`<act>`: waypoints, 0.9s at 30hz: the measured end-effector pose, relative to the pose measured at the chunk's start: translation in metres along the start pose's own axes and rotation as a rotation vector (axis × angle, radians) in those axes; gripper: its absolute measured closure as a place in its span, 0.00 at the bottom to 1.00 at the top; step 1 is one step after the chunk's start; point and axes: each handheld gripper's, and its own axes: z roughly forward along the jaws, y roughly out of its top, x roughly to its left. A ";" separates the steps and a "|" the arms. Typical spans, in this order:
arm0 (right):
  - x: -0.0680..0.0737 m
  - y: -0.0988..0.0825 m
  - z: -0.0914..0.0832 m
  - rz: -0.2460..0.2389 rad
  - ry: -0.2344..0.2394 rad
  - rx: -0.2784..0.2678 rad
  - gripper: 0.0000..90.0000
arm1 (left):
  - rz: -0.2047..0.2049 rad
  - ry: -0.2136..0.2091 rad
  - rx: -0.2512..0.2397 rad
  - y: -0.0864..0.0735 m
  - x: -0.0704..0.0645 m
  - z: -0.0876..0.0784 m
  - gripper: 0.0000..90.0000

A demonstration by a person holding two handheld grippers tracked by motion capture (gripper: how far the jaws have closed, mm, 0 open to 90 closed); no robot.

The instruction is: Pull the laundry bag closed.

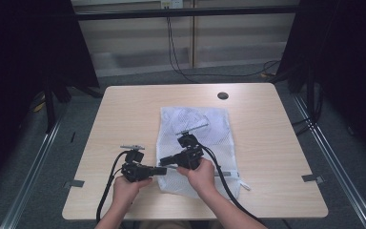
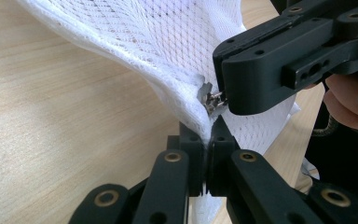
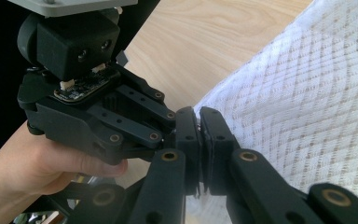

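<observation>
A white mesh bag (image 1: 198, 143) lies flat on a wooden table (image 1: 124, 119), slightly right of centre. A person's two hands reach in from the near edge, each holding a black tool. The left tool (image 1: 164, 170) is pressed together, pinching the bag's near left corner (image 2: 200, 116), lifting the mesh there. The right tool (image 1: 170, 165) meets it at the same corner, its jaws pressed together on the small metal zip pull (image 2: 213, 99) at the bag's edge. The tool tips nearly touch.
</observation>
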 end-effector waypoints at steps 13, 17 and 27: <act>-0.008 -0.004 -0.008 0.013 -0.016 0.004 0.97 | -0.019 -0.007 -0.006 0.000 0.000 -0.002 0.98; -0.012 -0.004 -0.012 0.015 -0.020 0.001 0.97 | -0.025 -0.011 -0.015 0.001 0.000 -0.004 0.98; -0.012 -0.005 -0.012 0.011 -0.020 0.008 0.97 | -0.016 -0.001 -0.010 0.000 0.000 -0.004 0.98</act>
